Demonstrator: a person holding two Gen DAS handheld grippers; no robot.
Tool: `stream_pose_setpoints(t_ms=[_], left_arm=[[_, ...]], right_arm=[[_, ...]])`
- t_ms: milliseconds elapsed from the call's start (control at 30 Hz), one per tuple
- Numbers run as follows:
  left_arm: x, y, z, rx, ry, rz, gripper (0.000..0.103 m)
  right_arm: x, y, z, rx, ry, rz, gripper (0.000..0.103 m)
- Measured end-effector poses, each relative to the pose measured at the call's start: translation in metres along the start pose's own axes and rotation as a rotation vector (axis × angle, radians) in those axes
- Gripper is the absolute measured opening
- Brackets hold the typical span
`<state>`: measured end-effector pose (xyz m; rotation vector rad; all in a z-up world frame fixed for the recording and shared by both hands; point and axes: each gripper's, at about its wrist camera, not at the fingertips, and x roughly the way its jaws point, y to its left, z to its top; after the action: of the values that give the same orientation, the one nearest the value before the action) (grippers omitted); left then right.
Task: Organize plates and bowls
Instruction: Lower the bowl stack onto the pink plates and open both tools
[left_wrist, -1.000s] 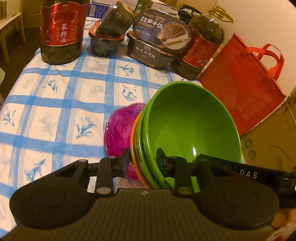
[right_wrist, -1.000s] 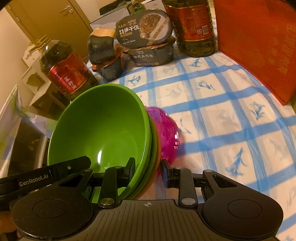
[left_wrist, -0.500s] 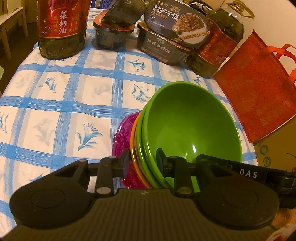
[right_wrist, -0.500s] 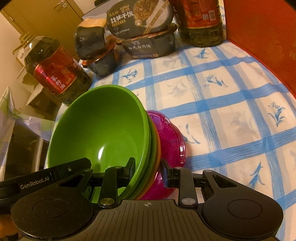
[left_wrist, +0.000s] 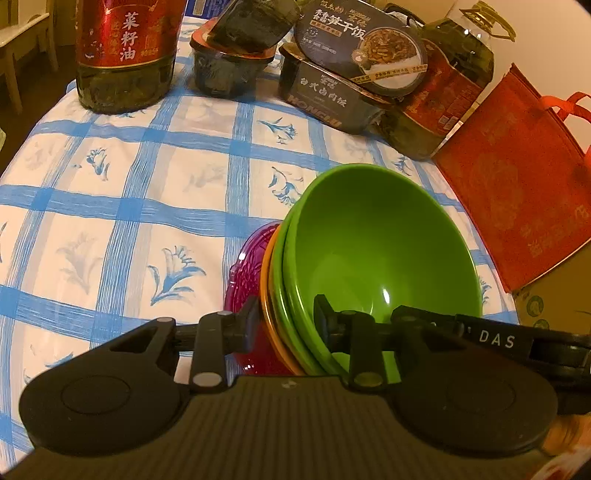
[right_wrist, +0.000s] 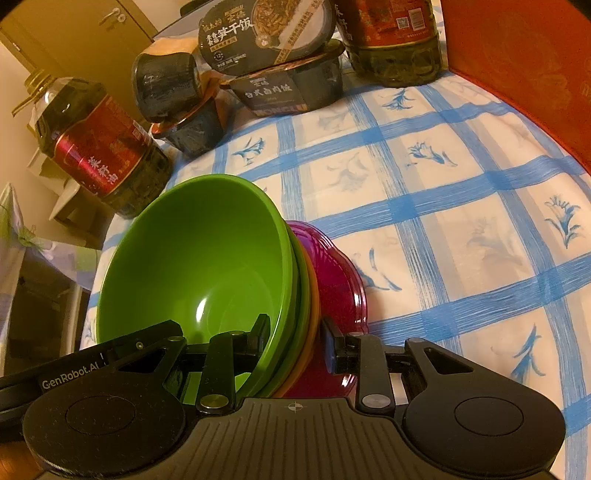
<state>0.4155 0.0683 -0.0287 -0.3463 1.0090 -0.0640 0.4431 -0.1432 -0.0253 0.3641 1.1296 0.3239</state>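
Note:
A nested stack of a green bowl (left_wrist: 380, 254) on top, a second green bowl, an orange bowl (left_wrist: 266, 280) and a magenta plate (left_wrist: 245, 280) underneath is held tilted over the blue-checked tablecloth (left_wrist: 122, 206). My left gripper (left_wrist: 285, 324) is shut on the stack's rim, one finger inside the green bowl, one outside. My right gripper (right_wrist: 295, 343) is shut on the opposite rim of the same stack; the green bowl (right_wrist: 199, 258) and magenta plate (right_wrist: 336, 280) show there. Each gripper's body shows in the other's view.
At the table's far side stand a red-labelled oil bottle (left_wrist: 125, 51), dark instant-meal boxes (left_wrist: 332, 74) and tubs (left_wrist: 229, 62), and a second oil bottle (left_wrist: 450, 85). A red tote bag (left_wrist: 517, 192) and a cardboard box stand to the right.
Both grippers have carried the stack further over the table and lower; the magenta plate now sits nearer the cloth. The grips have not changed.

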Motion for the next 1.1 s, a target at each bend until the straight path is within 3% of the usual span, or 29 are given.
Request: stream_pose_setpoints(t_ms=[367,433,500,567,767,1100], left_arm=[[0.0,-0.003,-0.001,0.019,-0.002,0.004,0.03],[0.0,-0.004,-0.002,0.021,0.001,0.005,0.032],[-0.001,-0.005,-0.003,0.025,0.0,0.005,0.037],[-0.003,-0.005,-0.003,0.028,-0.008,0.011,0.041],[-0.01,-0.007,-0.006,0.058,-0.039,0.053,0.047],[-0.038,-0.008,-0.014,0.071,-0.099,0.053,0.063]], right_arm=[[0.0,0.003,-0.003,-0.024,-0.014,-0.003,0.033],[-0.001,0.002,-0.004,-0.017,-0.011,0.002,0.041],[-0.003,0.003,-0.005,-0.023,-0.021,0.003,0.058],[-0.006,0.004,-0.006,-0.027,-0.031,0.009,0.061],[-0.017,0.005,-0.007,-0.031,-0.049,0.011,0.064],[-0.039,0.006,-0.016,-0.024,-0.086,0.026,0.066]])
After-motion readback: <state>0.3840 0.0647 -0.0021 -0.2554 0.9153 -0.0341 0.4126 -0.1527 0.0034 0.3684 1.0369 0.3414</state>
